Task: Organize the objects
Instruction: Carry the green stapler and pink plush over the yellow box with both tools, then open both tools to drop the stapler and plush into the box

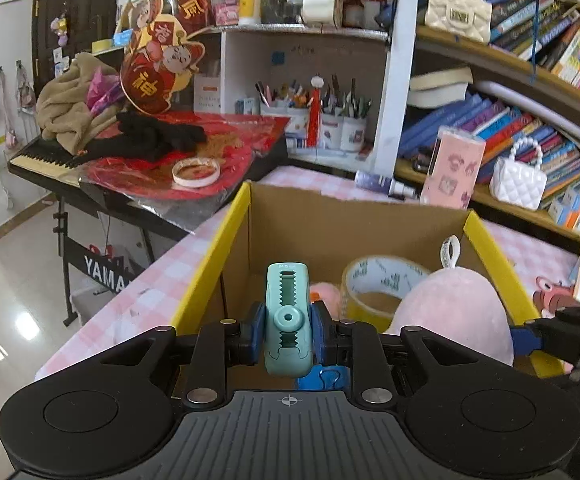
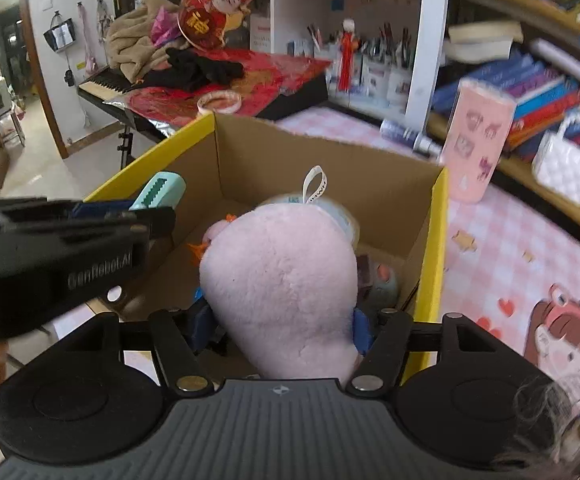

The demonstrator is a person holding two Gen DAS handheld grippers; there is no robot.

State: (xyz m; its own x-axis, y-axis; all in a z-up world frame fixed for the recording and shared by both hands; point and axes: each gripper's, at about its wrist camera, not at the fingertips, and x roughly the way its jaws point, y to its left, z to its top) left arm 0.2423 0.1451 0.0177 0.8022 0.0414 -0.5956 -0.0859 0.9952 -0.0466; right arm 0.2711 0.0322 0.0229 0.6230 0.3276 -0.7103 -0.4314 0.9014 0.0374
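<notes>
**Both claws loaded, both hanging over the box**

So the cardboard box (image 1: 353, 216) with yellow-edged flaps sits on the pink checked table (image 1: 162, 280), and both hands are right above its open top. The left claw (image 1: 288, 338) is pressed tight on a teal utility knife (image 1: 288, 320), blue pads squeezing its flat sides. The knife's long axis runs straight forward along the fingers, tip pointing at the far wall of the box and over the left half of the opening. The right claw (image 2: 280, 330) has a pink plush toy (image 2: 282, 288) between its pads; the plush bulges well out in front of them, white loop tag (image 2: 314, 184) at the far end. Jaws sit fairly wide, and I'd say the pads are still touching the fur, so it counts as held.

The relation that matters: each item is already directly above the box interior, so the drop spot lies straight down, not sideways. Left covers the left side, right the right; the claws are just beside each other.

Already in the box: a roll of tape (image 1: 377, 284) with printing I can't read, and a blue binder clip (image 1: 321, 378).

Readable stuff: "YAMA…" on the keyboard stand (image 1: 104, 270), and what looks like "GenRobot.AI" on the side of the left claw seen from the right wrist. Nothing else is legible.
</notes>
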